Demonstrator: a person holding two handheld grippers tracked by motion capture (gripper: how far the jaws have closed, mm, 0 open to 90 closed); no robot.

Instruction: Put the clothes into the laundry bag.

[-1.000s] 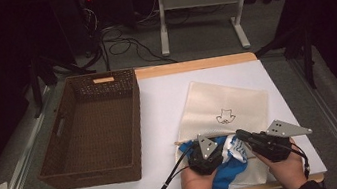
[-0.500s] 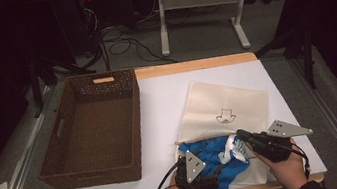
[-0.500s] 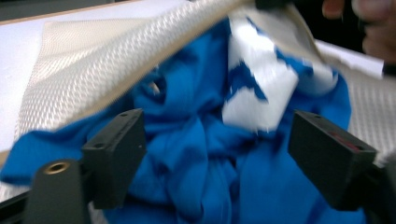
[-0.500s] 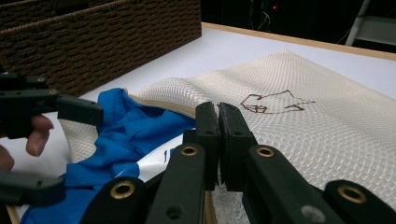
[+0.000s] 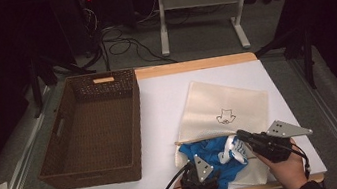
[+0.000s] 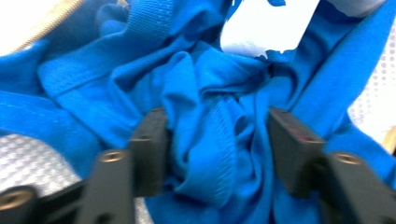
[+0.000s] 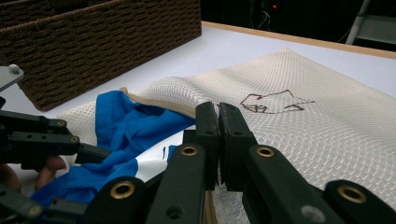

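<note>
High view: near the surface's front edge, the blue garment [image 5: 217, 160] lies half inside the mesh bag [image 5: 224, 109]. The bag's edge is pinched by the fully closed right tool [image 5: 240, 137], apparently to keep the mouth open. The left tool [image 5: 201, 186], jaws half apart and just closing, straddles a fold of cloth, pads not clearly pressing. Both forearms enter low, tools levelled inward.

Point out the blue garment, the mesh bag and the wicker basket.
blue garment [image 6: 210, 140]: left gripper view, the bunched fold between the jaws.
mesh bag [image 5: 227, 98]: high view, the flat cream panel above the printed drawing.
wicker basket [image 5: 136, 124]: high view, the right side wall.
</note>
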